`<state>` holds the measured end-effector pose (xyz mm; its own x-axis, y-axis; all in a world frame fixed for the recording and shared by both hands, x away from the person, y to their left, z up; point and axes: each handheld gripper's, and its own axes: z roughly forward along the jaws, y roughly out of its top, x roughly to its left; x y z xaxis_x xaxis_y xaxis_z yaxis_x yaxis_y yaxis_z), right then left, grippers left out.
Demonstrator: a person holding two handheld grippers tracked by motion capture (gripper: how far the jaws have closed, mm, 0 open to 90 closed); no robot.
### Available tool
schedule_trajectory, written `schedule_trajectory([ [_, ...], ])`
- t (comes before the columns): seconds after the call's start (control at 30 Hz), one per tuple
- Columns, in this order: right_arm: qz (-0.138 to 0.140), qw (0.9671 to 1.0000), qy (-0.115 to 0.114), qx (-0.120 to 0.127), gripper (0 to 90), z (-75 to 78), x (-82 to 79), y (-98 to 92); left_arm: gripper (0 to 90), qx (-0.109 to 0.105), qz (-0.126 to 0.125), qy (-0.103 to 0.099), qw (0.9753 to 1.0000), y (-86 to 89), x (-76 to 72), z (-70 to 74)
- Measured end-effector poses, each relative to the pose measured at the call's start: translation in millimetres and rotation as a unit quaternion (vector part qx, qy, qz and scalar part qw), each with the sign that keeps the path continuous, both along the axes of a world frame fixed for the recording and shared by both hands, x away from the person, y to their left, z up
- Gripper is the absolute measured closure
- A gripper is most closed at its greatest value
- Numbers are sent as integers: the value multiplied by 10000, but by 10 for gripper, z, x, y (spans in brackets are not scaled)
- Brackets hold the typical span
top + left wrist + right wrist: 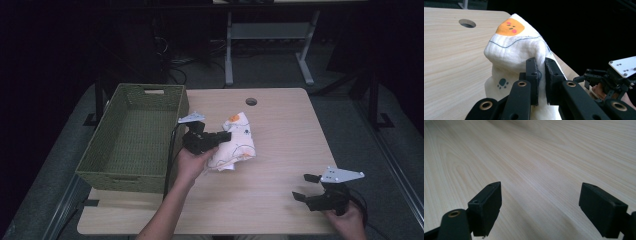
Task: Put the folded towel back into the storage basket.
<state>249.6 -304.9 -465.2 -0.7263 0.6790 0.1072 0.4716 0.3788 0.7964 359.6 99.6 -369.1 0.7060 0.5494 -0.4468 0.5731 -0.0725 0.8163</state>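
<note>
Left claw (226, 136) is pinched tight on the white cloth (237, 142) mid-desk (280, 150); right claw (302, 187) gapes wide, holding nothing, at 5 o'clock.

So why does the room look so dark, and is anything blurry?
High view: light falls on the table and basket; the surroundings are black. Left gripper view: the cloth is sharp, background dark. Right gripper view: the open hand-held gripper and far wood grain look soft.

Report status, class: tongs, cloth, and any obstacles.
Left tongs shut on the white printed cloth, bunched on the table. Right tongs open, empty, near the front edge. Green basket beside cloth; nothing between.
</note>
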Motion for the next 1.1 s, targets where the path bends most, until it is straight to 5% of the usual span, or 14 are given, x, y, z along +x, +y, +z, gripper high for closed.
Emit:
schedule_trajectory([
  [1.1, -32, 10000, 16, -13, 180, 8, -7, -8, 832, -26, 87, -70, 9999, 279, -26, 197],
])
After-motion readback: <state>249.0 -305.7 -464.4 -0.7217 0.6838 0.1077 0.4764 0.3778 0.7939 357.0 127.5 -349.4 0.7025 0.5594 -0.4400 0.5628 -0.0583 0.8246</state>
